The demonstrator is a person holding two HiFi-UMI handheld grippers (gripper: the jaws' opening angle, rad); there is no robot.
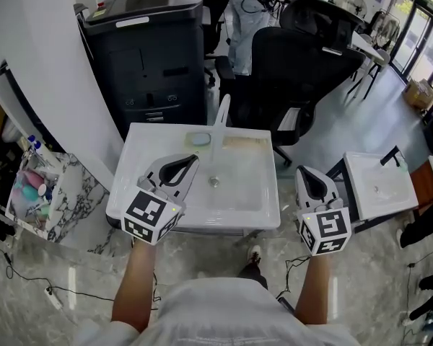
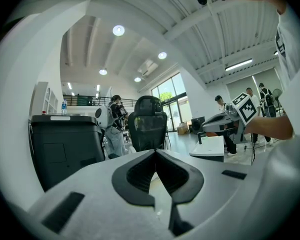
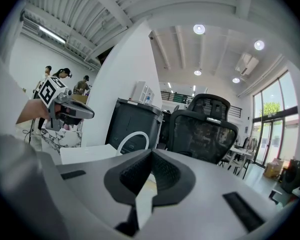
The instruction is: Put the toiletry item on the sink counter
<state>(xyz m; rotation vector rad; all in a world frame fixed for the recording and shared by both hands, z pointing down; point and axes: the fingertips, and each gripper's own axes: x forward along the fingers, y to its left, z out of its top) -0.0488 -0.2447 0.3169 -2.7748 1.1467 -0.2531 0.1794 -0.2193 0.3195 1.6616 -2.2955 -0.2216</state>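
Several toiletry items (image 1: 30, 182) sit in a clear bin on a marble shelf at the far left, apart from both grippers. The white sink (image 1: 141, 150) with its faucet (image 1: 220, 125) lies straight ahead. My left gripper (image 1: 193, 160) hovers over the sink's left half, shut with nothing in it; its jaws meet at the tip (image 2: 155, 152). My right gripper (image 1: 305, 171) hangs just off the sink's right edge, also shut and empty (image 3: 151, 153). Each gripper shows in the other's view: the right gripper (image 2: 225, 120), the left gripper (image 3: 70, 111).
A pale green dish (image 1: 198, 138) rests on the sink's back rim. Behind the sink stand a dark printer cabinet (image 1: 148, 56) and black office chairs (image 1: 296, 63). A second white sink (image 1: 379, 182) stands at the right. Cables lie on the marble floor (image 1: 50, 294).
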